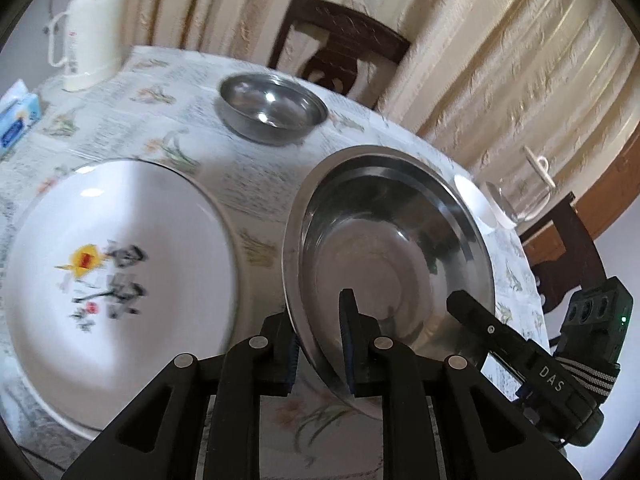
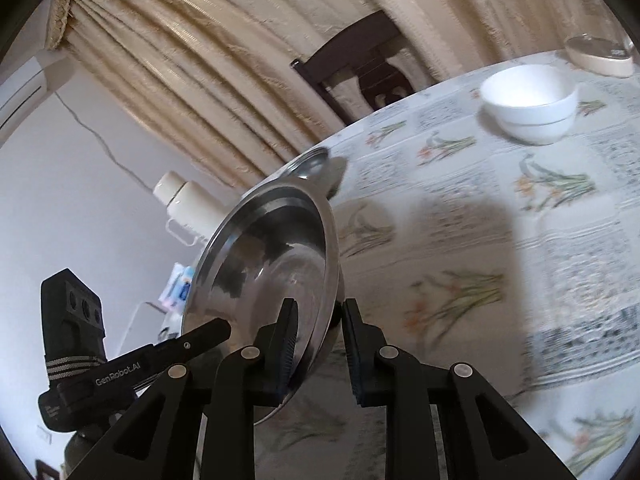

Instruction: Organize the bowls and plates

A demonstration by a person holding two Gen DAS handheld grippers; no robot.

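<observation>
Cream curtains (image 1: 500,60) and a dark wooden chair (image 1: 340,44) stand behind a table (image 1: 248,184) covered with a floral-print cloth.

Left gripper (image 1: 320,344): both fingers are closed on the near rim of a steel plate (image 1: 384,240). One pad (image 1: 348,340) lies against the inner face and the other against the outer face. The plate is lifted off the cloth and tilted steeply, with its hollow side turned toward the right finger.

Right gripper (image 2: 318,344): the jaws straddle the same steel plate (image 2: 272,272) at its rim. The left pad (image 2: 289,340) lies on the inner face. The right pad stands just beside the underside, and contact there cannot be confirmed. In this view the left gripper (image 2: 216,330) appears at lower left with one finger on the plate's inner face.

Items around the left gripper:
- A white plate (image 1: 112,280) with a flower motif lies flat, just to the left.
- A steel bowl (image 1: 272,108) stands ahead, well apart.
- A cream thermos jug (image 1: 92,28) and a blue tissue box (image 1: 18,118) sit far ahead-left.

Items around the right gripper:
- A white bowl (image 2: 528,100) stands ahead-right, well apart.
- A glass-lidded dish (image 2: 600,56) sits beyond the white bowl.
</observation>
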